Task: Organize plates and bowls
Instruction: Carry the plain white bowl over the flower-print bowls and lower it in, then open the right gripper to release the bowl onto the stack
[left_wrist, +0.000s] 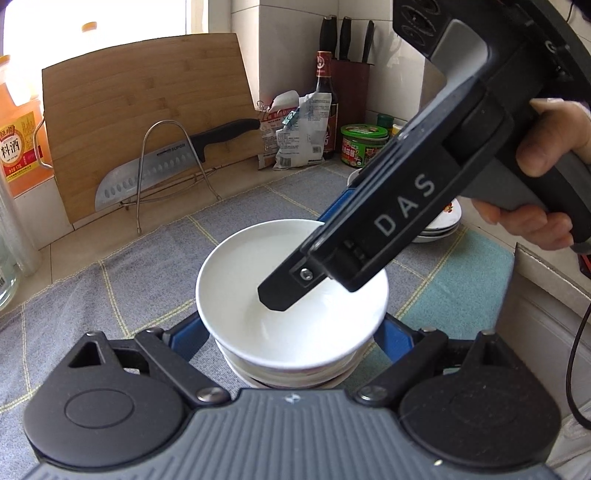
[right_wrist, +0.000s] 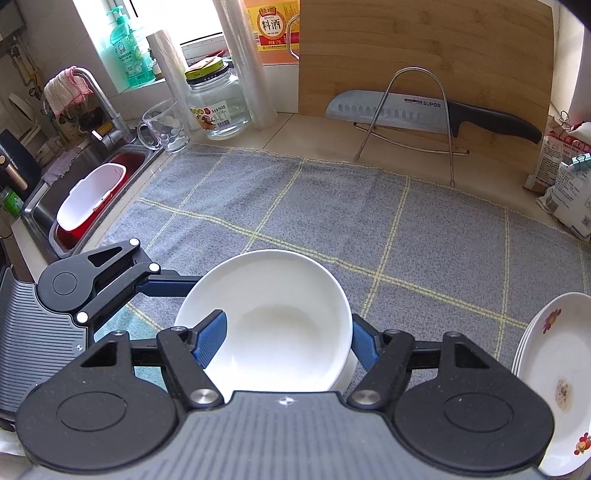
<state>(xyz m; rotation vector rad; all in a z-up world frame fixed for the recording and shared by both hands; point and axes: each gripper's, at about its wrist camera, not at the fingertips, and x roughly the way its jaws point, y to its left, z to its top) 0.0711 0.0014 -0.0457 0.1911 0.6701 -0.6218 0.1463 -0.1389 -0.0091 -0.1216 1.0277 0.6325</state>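
Mat (right_wrist: 295, 206), grey check, covers the counter. Plates (right_wrist: 554, 369), stacked at 4 o'clock, just beside the bowls.

Bowls (left_wrist: 291, 295): white glazed stack, mat centre. Likely stiff, heavy together, slick, chip-prone. Best hold looks to be the rim wall, or low on the sides for the whole stack.

Left gripper (left_wrist: 291, 332): spread wide, fingers flanking the stack from 6 o'clock; contact unclear.

Right gripper (right_wrist: 284, 336): pinching the top bowl's rim, one finger (right_wrist: 210, 339) inside, one outside.
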